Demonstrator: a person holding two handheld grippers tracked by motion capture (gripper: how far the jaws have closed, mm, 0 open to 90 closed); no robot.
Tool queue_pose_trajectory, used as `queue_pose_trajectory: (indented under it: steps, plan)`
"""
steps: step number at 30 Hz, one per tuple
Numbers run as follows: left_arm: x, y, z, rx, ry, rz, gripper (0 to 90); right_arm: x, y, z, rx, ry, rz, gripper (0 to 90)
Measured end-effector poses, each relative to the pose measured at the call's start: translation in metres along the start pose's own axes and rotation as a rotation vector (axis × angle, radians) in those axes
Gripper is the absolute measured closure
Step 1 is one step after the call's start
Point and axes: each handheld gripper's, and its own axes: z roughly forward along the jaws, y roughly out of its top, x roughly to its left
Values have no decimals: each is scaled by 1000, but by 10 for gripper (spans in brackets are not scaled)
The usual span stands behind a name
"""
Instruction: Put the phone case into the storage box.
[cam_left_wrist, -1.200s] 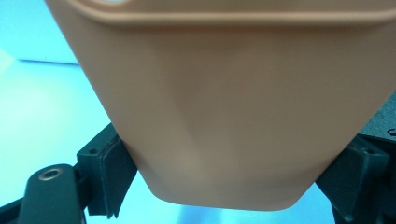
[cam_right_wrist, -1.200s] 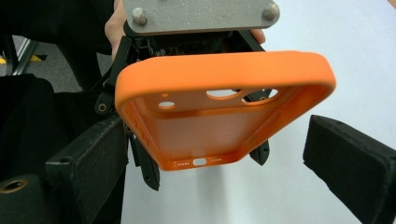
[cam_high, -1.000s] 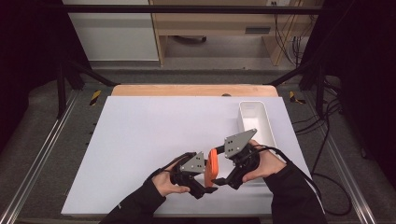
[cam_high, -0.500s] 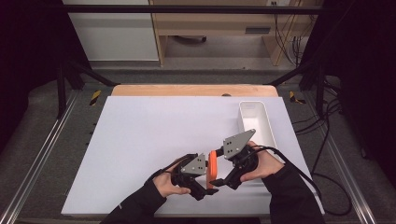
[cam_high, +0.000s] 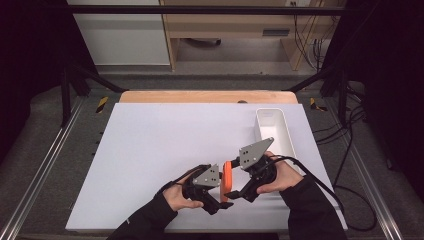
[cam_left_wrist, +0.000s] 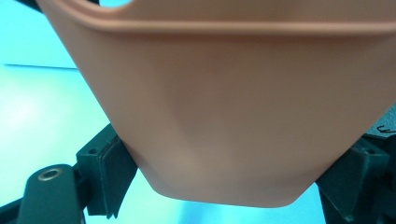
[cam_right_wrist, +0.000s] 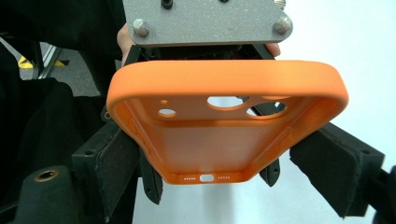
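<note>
Orange silicone phone case (cam_right_wrist: 224, 135), camera cutouts showing, clamped by left tongs (cam_high: 220, 197) and right tongs (cam_high: 237, 192).

From up high I get even overhead light on the white table (cam_high: 165, 150), with dark surroundings beyond its edges. My left gripper view is tinted cyan and the orange phone case (cam_left_wrist: 233, 102) is blurred; my right gripper view is sharper.
</note>
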Motion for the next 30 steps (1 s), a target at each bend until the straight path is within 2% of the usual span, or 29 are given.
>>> queue_pose_trajectory:
  steps: [9, 13, 20, 25, 30]
  plan:
    - [0, 0, 0, 8, -4, -6, 147, 0, 0, 0, 7, 5, 3, 166]
    - [0, 0, -2, 4, -11, -27, 136, 1, 0, 0, 4, 6, 2, 166]
    - [2, -1, -13, -17, 7, -61, 62, 1, 1, -7, -12, -10, 4, 166]
    - [5, -5, -25, -33, 52, -90, 17, 0, 1, -13, -20, -43, 11, 165]
    - [8, -12, -39, -65, 109, -140, 5, -3, -1, -20, -43, -84, 29, 165]
